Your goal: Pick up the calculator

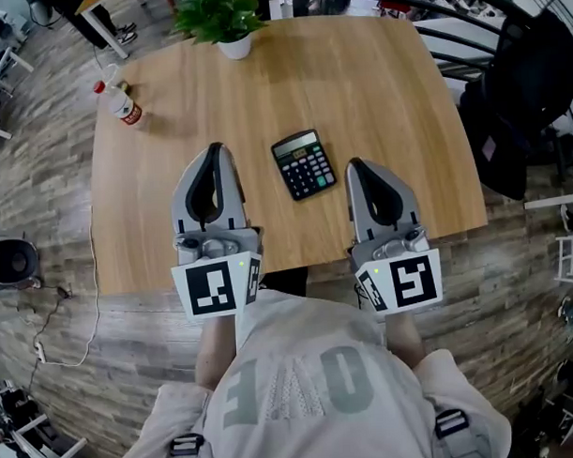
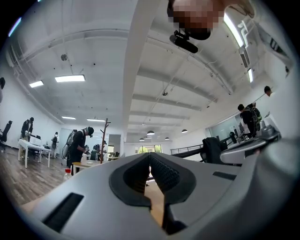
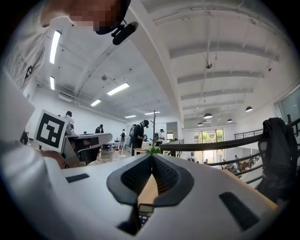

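Left tongs (image 1: 215, 149): closed, the jaws meeting at their tips with nothing between them, as the left gripper view (image 2: 150, 155) shows. They sit to the left of the calculator and apart from it.
Right tongs (image 1: 355, 163): also closed and empty, tips together in the right gripper view (image 3: 152, 156). Their tip is just to the right of the calculator, not touching it.
Marker cubes (image 1: 216, 285): one at the back end of each tongs, on the near side of the calculator, over the desk's near edge.
Calculator (image 1: 303, 165): black, with a pale display and rows of keys. It lies flat on the desk, turned at a slight angle, between the two tips and closer to the right one. A sliver of it shows through the gap under the right jaws (image 3: 143, 212).
Desk (image 1: 375, 89): light wood, with the calculator lying on its nearer half.
Potted plant (image 1: 225, 19): green leaves in a white pot, at the desk's far edge, beyond the calculator and a little to its left.
Bottle (image 1: 121, 102): clear plastic with a red cap, well to the left of the calculator, near the desk's left edge.
Black garment (image 1: 526, 93): draped over something off the desk, well to the right of the calculator.
Person's top (image 1: 311, 382): pale fabric, on the near side of the calculator, behind the cubes.
Floor (image 1: 42, 204): wood planks around the desk, with a white cable (image 1: 90, 305) left of the calculator's side.
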Tool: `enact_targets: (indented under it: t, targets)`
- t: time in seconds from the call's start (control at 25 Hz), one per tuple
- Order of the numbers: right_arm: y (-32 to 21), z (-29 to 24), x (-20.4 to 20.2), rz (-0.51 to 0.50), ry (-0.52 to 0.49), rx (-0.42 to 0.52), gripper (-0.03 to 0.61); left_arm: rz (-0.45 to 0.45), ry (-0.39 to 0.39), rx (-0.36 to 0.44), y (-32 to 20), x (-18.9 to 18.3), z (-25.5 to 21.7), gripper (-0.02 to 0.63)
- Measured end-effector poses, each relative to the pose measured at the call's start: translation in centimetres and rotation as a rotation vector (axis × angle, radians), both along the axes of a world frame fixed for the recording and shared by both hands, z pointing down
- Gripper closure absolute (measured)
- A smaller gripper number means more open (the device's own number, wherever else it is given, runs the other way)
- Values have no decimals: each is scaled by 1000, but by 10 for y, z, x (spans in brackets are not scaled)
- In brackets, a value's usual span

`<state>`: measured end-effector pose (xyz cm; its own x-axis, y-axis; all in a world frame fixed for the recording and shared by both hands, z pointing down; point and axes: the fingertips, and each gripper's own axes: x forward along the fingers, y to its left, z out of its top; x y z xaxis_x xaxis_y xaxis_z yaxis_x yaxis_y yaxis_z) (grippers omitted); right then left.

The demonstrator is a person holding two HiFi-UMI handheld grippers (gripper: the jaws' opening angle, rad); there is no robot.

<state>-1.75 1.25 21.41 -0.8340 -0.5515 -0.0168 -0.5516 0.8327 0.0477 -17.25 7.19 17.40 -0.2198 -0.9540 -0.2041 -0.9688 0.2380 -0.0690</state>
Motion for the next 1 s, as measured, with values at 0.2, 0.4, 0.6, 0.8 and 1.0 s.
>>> enact_targets:
  t: [0.2, 0.4, 0.6, 0.8, 1.0]
  targets:
    - [-50, -33, -26, 46, 24, 22, 558, 24, 22, 5, -60, -34, -26, 604]
    - [-80, -37, -29, 40, 26, 22, 558, 13, 59, -33, -91, -38, -15, 604]
    - [-95, -25, -30, -17, 32, -25, 558, -4, 86, -64, -98, -32, -10, 604]
    - [-104, -17, -36, -61, 39, -55, 558, 6, 101, -117, -109, -31, -3, 604]
    - [-104, -11, -34, -82, 44, -79, 558, -12, 104, -133, -107, -26, 1, 604]
